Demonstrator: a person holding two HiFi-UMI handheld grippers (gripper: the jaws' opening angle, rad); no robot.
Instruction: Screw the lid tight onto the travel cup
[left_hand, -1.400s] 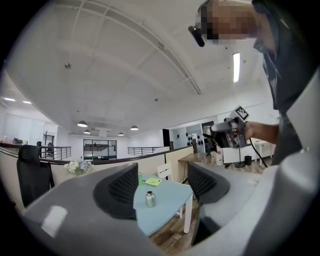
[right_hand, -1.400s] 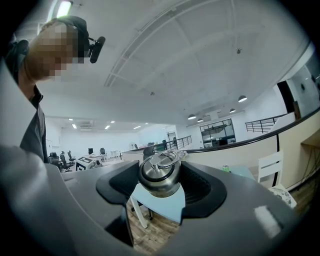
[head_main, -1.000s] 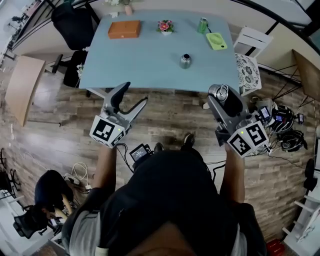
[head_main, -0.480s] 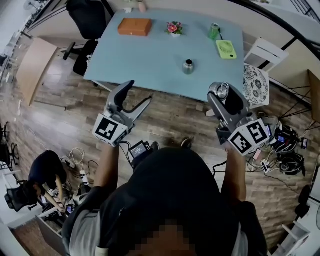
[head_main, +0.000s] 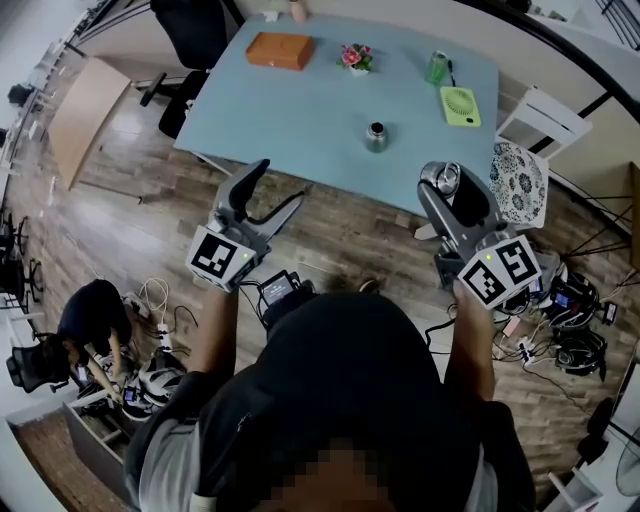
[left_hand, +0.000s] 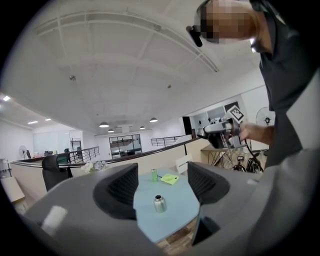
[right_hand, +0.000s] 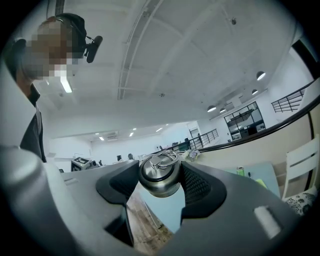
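Observation:
A steel travel cup (head_main: 376, 136) without its lid stands upright near the middle of the pale blue table (head_main: 300, 110); it also shows between the left jaws, far off (left_hand: 159, 203). My right gripper (head_main: 447, 183) is held over the wooden floor short of the table's near edge, shut on the steel lid (right_hand: 159, 174), whose ring handle faces up (head_main: 440, 181). Out to the left, my left gripper (head_main: 274, 190) stands open and empty, also short of the table (left_hand: 161, 192).
On the table's far side lie an orange box (head_main: 279, 50), a small flower pot (head_main: 354, 57), a green can (head_main: 436, 67) and a lime-green fan (head_main: 460, 105). A white chair with a patterned cushion (head_main: 518, 182) stands at the right. Cables and headphones (head_main: 567, 305) litter the floor.
The head view has swung, so the table now sits tilted and a little further off. Both grippers keep their pose; the right one still holds the lid.

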